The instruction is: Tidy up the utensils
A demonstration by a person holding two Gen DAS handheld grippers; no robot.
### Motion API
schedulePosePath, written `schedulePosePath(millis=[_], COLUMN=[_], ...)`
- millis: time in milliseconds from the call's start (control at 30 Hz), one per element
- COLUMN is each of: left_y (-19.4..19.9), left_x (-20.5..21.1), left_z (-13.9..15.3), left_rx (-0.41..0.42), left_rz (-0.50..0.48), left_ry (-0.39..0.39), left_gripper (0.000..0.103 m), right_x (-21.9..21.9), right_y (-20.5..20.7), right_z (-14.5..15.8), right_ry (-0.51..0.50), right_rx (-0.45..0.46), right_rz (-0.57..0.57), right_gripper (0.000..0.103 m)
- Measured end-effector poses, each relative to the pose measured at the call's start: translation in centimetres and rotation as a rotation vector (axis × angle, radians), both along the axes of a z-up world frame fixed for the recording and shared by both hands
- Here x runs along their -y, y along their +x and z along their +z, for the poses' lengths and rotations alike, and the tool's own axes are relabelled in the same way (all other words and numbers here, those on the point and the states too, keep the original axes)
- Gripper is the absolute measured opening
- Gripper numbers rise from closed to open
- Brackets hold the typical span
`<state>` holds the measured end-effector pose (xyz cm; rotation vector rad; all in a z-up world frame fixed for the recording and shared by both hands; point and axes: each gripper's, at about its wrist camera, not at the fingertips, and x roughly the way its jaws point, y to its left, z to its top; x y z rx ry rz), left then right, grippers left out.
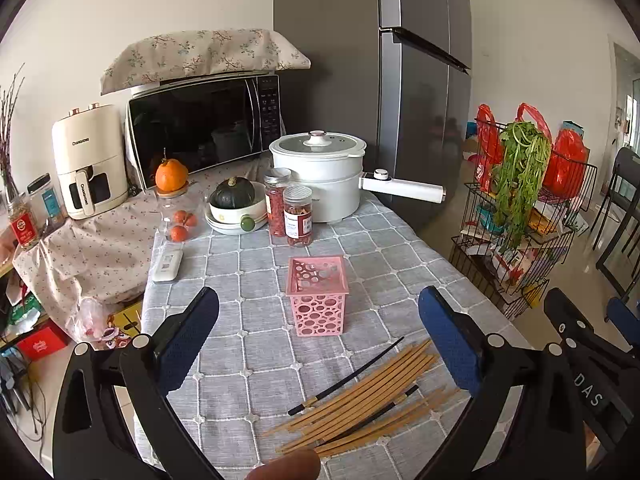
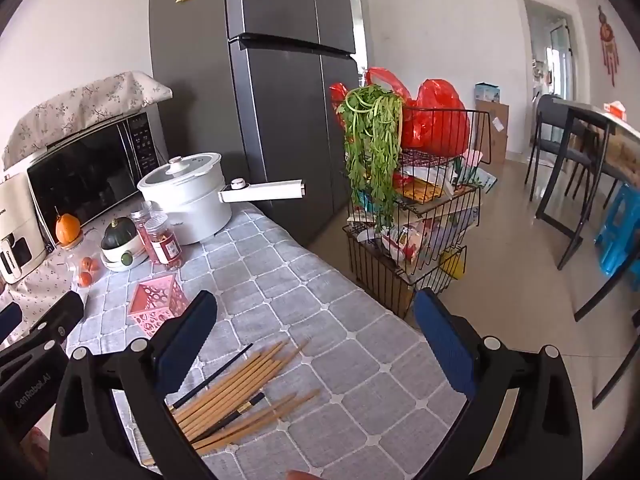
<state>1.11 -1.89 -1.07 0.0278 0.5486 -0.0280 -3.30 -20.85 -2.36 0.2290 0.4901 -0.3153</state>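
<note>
Grey checked cloth covers the surface [image 1: 248,280], with a microwave [image 1: 204,128], a white electric pot [image 1: 320,172] and two spice jars [image 1: 290,210] crowded at its far end and a dark fridge [image 1: 360,60] behind. Nearer in, a pink perforated basket [image 1: 317,294] stands upright and looks empty, and just this side of it lies a loose fan of chopsticks [image 1: 360,396], mostly bamboo with two black ones among them, none yet in the basket. Both the left tongs [image 1: 320,340] and the right tongs [image 2: 316,344] are spread wide with nothing between their blue pads. The sticks' long axes run diagonally, tips toward the far right, butts toward the near left. In the left wrist view they lie low and right of centre, close by the right-hand pad; in the right wrist view the same chopsticks [image 2: 240,392] sit low and left, near the left-hand pad. So the pile lies between the two hands, and neither seems clearly nearer. A pick would likely want the pads turned across that diagonal. The left view shows the basket's open top squarely; the right view shows the pink perforated basket [image 2: 158,308] tilted by the lens, plus the wire rack [image 2: 416,216] with greens and a dining table beyond.
</note>
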Motion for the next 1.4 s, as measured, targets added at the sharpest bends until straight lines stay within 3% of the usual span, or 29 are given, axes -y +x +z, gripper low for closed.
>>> schedulePosePath(millis=[1400], left_y=[0.29], left_x=[0.02], left_z=[-0.83], left_rx=[-0.017], left_rz=[0.008], left_ry=[0.005], left_gripper=[0.096], right_x=[0.28], right_y=[0.62], right_z=[-0.79], right_ry=[0.047], right_rx=[-0.046], right_rz=[-0.001], right_gripper=[0.096])
